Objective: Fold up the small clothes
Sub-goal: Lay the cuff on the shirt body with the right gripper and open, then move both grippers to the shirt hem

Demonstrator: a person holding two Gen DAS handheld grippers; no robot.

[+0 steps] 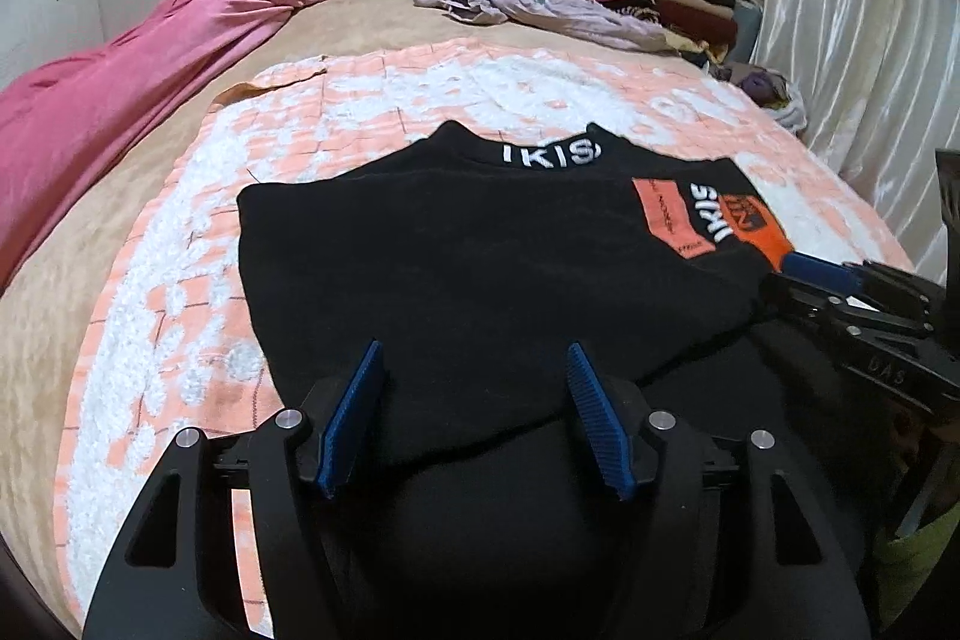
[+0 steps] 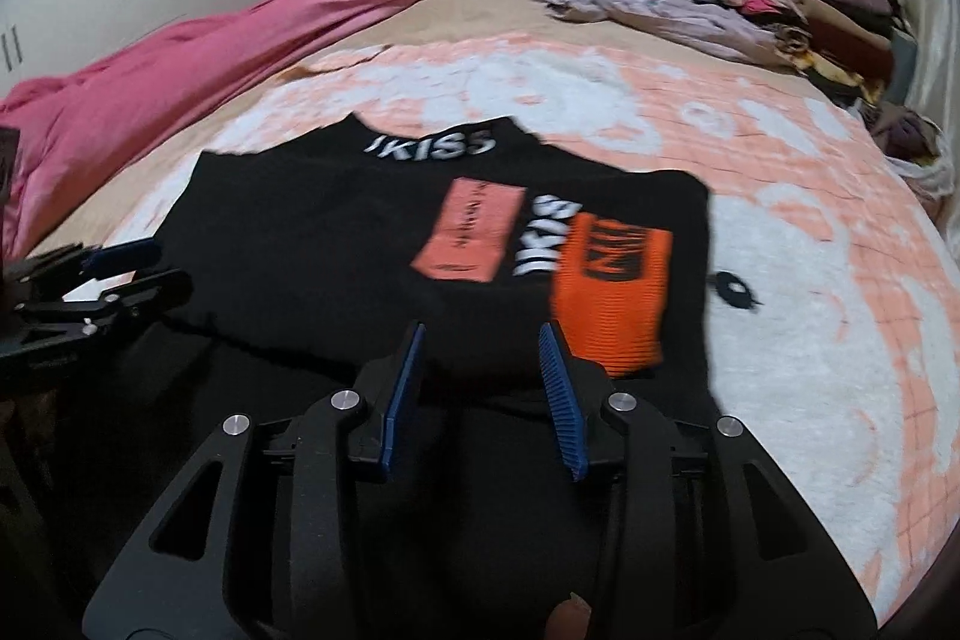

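Black knit sweater with orange patches (image 1: pixel 468 244) lies spread just ahead of both tools on the peach-and-white fleece blanket (image 1: pixel 150 316) (partly folded, I'd judge). Left gripper (image 1: pixel 474 358) and right gripper (image 2: pixel 483 340) jaws apart, holding nothing. Final folds remain.

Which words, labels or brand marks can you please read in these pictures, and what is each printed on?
"IKISS": white letters on the collar of the black knitted top.
"IKISS": white letters running sideways between the top's salmon patch and orange patch.
Dark print on both patches: too blurred to read.
Embossed letters on the right gripper body: unclear.
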